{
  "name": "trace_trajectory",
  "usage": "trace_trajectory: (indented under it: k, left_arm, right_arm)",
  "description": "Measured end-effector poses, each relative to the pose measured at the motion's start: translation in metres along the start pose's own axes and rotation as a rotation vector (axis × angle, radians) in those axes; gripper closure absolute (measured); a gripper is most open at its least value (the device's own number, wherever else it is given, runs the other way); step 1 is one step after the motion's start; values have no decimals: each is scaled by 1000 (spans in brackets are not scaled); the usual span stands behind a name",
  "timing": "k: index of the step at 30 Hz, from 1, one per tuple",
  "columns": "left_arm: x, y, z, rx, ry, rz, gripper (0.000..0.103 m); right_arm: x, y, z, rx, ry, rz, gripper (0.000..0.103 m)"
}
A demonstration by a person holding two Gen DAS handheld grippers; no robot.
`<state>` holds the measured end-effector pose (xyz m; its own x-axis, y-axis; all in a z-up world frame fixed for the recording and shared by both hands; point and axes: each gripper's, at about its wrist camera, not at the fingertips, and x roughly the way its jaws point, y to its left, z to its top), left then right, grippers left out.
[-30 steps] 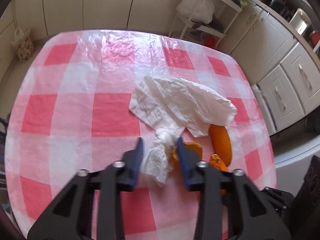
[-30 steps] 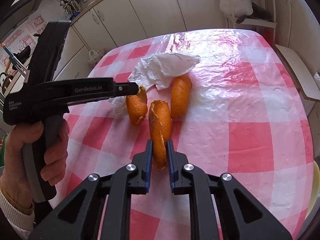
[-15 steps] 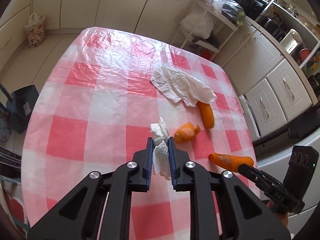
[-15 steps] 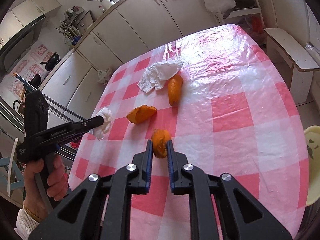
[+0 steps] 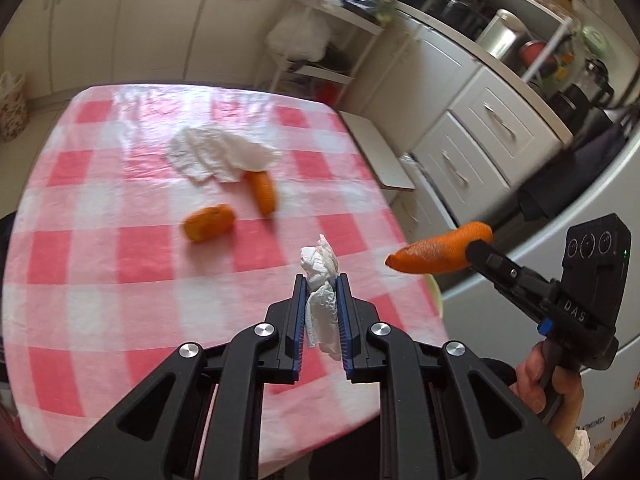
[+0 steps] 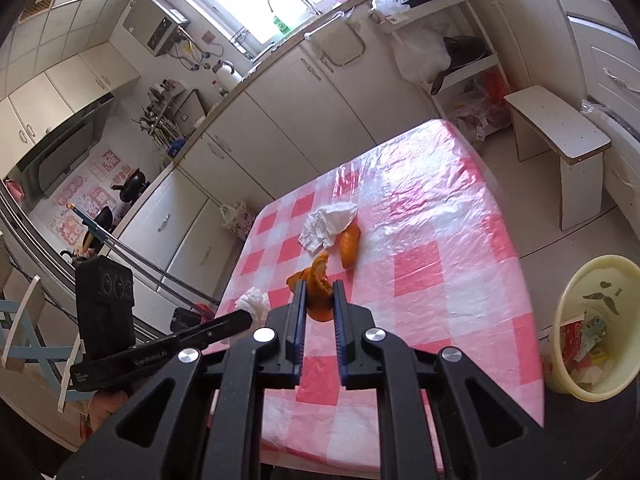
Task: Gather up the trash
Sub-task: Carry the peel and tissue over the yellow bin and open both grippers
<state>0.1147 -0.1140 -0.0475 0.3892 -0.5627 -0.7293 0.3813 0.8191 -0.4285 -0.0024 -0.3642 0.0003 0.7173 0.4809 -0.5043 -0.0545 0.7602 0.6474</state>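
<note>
**Both tools lifted clear of the tabletop, each carrying trash**

Since a second earlier, both tools had risen away from the checked tabletop [image 5: 100,272], and the left one had just been closing on its catch. The left tool [image 5: 321,280] sat at lower centre of its view, narrowed onto a crumpled white tissue [image 5: 320,300] that stuck out above and below the blue pads. The right tool [image 6: 320,285], at lower centre of its own view, pinched a curled piece of orange peel [image 6: 318,286]; in the left view that same peel [image 5: 438,254] hung in the air at right of frame, off the table's edge.

Left on the tabletop were a flattened white napkin [image 5: 220,156] in the upper middle of the left view, one peel piece [image 5: 264,192] touching its lower edge, and another peel piece [image 5: 208,222] lying apart, toward the lower left of it.

A pale yellow bin [image 6: 592,320] with wrappers inside stood on the floor at the right edge of the right view, just beside the table. A hand [image 5: 548,384] gripped the right tool's handle at lower right.
</note>
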Motion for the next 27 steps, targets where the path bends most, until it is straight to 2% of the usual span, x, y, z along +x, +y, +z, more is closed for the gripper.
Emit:
trace_trajectory:
  k: [5, 10, 17, 21, 22, 23, 24, 25, 26, 27]
  left_arm:
    - [20, -48, 3, 64, 34, -61, 89]
    - [58, -104, 9, 158, 94, -114, 89]
    - [135, -180, 9, 298, 218, -160, 89]
    - [181, -209, 6, 337, 291, -150, 87]
    - [193, -214, 6, 335, 314, -151, 80]
    - [199, -217, 6, 335, 324, -144, 68]
    - [204, -219, 6, 336, 323, -126, 61]
    - [204, -221, 5, 337, 309, -101, 49]
    - [202, -221, 6, 336, 295, -89, 42]
    - [196, -221, 6, 335, 278, -85, 39]
  right_arm:
    - [-41, -31, 10, 39, -69, -49, 89]
    - [-65, -77, 8, 100, -95, -139, 89]
    - [-68, -150, -10, 219, -69, -251, 89]
    - [-61, -185, -19, 265, -27, -317, 89]
    - [-59, -192, -21, 282, -12, -326, 87]
    - [-56, -200, -23, 304, 4, -342, 84]
    - [-57, -207, -26, 327, 4, -362, 67]
    - [-58, -210, -27, 346, -2, -379, 56]
    - [-62, -211, -27, 356, -13, -382, 48]
    - [-66, -209, -26, 358, -24, -378, 48]
